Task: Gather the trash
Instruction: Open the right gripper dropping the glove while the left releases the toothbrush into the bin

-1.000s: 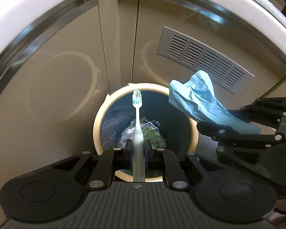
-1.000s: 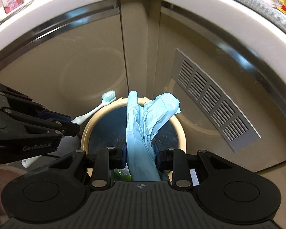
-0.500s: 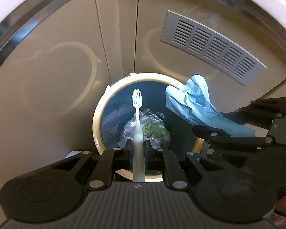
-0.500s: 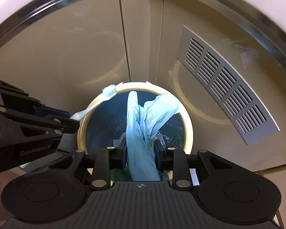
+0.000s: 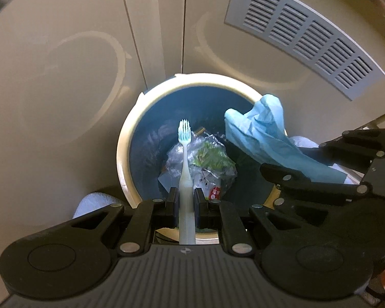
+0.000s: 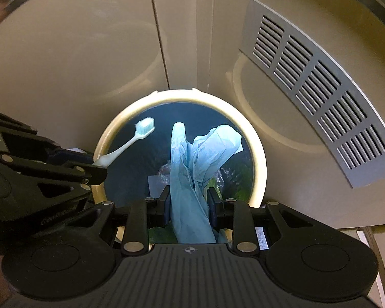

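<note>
A round bin with a cream rim [image 5: 123, 151] [image 6: 259, 159] and a dark liner stands below both grippers, with clear plastic wrap and green scraps [image 5: 208, 159] at its bottom. My left gripper [image 5: 184, 200] is shut on a white toothbrush [image 5: 185, 169] whose bristle head points down over the bin's opening. My right gripper [image 6: 188, 200] is shut on a crumpled light-blue glove [image 6: 192, 169] that hangs over the bin. In the left wrist view the glove [image 5: 264, 138] and right gripper sit at the right; in the right wrist view the toothbrush [image 6: 131, 143] sticks out from the left gripper.
Beige cabinet panels [image 5: 64, 77] rise behind the bin, with a grey slatted vent [image 5: 308, 30] [image 6: 315, 84] on the right one. A pale towel-like lump [image 5: 95, 200] lies beside the bin at lower left.
Both grippers have sunk closer to the bin, which now looks larger and more centred. The toothbrush and glove stay held as before.
</note>
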The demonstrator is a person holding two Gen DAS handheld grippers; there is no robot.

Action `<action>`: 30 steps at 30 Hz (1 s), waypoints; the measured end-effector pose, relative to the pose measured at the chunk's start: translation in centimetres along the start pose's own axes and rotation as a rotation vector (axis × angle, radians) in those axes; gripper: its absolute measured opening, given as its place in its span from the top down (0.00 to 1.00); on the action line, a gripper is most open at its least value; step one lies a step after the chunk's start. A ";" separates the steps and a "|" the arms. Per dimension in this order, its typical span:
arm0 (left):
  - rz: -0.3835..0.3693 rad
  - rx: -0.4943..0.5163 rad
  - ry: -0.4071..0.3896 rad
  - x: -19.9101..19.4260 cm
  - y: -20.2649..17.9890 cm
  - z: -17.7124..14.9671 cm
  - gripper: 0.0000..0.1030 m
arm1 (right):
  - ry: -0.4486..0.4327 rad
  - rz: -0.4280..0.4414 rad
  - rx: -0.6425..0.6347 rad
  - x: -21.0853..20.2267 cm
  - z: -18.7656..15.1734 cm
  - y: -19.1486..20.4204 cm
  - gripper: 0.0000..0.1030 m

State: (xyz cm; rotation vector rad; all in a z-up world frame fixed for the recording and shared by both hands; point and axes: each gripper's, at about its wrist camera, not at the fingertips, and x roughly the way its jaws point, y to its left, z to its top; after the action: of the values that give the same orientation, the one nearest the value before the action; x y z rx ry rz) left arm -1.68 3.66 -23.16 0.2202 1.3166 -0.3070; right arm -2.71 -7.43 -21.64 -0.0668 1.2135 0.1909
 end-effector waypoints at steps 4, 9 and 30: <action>-0.005 -0.009 0.025 0.9 0.2 0.2 0.88 | 0.029 0.003 0.033 0.9 0.0 -0.6 0.70; -0.012 -0.020 0.056 2.0 0.2 0.4 0.88 | 0.058 0.002 0.059 2.0 0.1 -1.1 0.70; 0.096 -0.007 0.040 4.0 0.0 0.4 0.27 | 0.130 -0.023 0.116 4.2 0.2 -1.8 0.58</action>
State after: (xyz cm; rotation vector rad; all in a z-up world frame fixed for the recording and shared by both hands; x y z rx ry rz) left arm -0.47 3.12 -26.92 0.2840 1.3418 -0.2179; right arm -0.76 -8.72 -25.53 0.0083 1.3507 0.0967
